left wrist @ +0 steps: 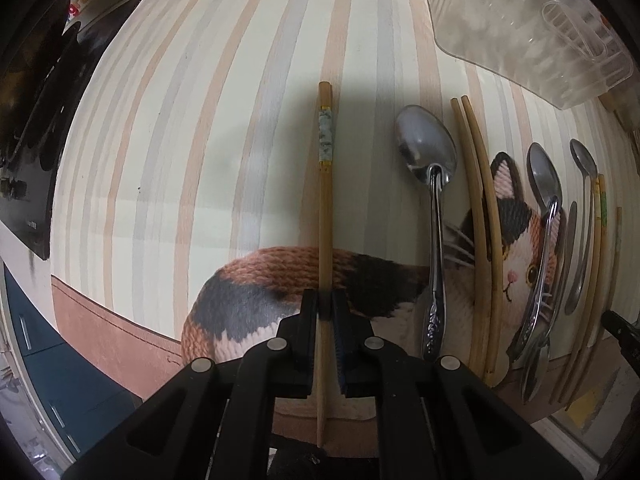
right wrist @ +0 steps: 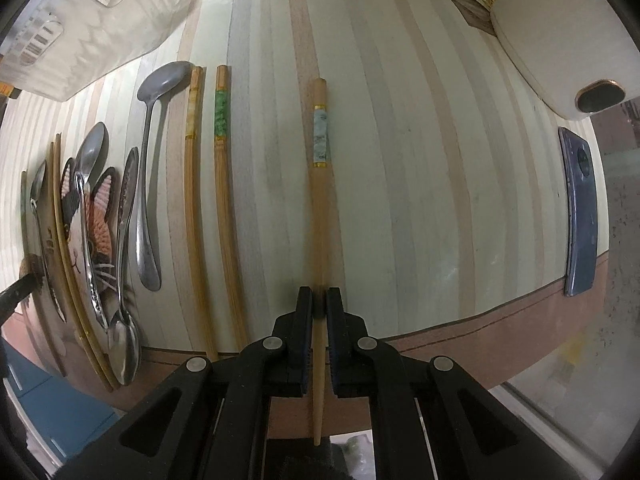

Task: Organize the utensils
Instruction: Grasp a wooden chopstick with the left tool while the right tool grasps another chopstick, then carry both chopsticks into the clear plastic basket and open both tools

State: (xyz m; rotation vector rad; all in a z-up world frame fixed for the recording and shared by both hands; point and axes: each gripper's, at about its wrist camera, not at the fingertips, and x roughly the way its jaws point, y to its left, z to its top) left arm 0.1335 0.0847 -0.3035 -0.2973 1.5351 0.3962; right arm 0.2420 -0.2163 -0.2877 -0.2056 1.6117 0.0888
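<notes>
From the left wrist camera I see my left gripper (left wrist: 324, 308) with its jaws pressed onto a wooden chopstick with a grey-blue band (left wrist: 325, 200); the stick runs straight ahead from the fingers over the striped tablecloth (left wrist: 180, 140) and across the knitted cat picture (left wrist: 280, 280) printed on it. I take this chopstick as my landmark. Far to its left, at the table edge, lies a dark flat object (left wrist: 36, 160) that I cannot identify. Just right of the chopstick lies a large metal spoon (left wrist: 430, 184), bowl away from me, then a pair of plain bamboo chopsticks (left wrist: 486, 220) lying together, and further right a group of smaller spoons (left wrist: 548, 208) and more sticks, partly overlapping. Above them, to the upper right of the chopstick, stands a clear plastic container (left wrist: 532, 28).

From the right wrist camera, my right gripper (right wrist: 319, 308) also pinches a chopstick — a pale one with a blue marbled band (right wrist: 320, 184). Left of this one lie a green-banded chopstick (right wrist: 224, 184) and a yellow-banded chopstick (right wrist: 192, 184), parallel and apart, then a long spoon (right wrist: 150, 184) and the crowded spoons over the cat's face. Well to the right of it lies a blue phone (right wrist: 578, 216), near a white appliance (right wrist: 560, 32).
</notes>
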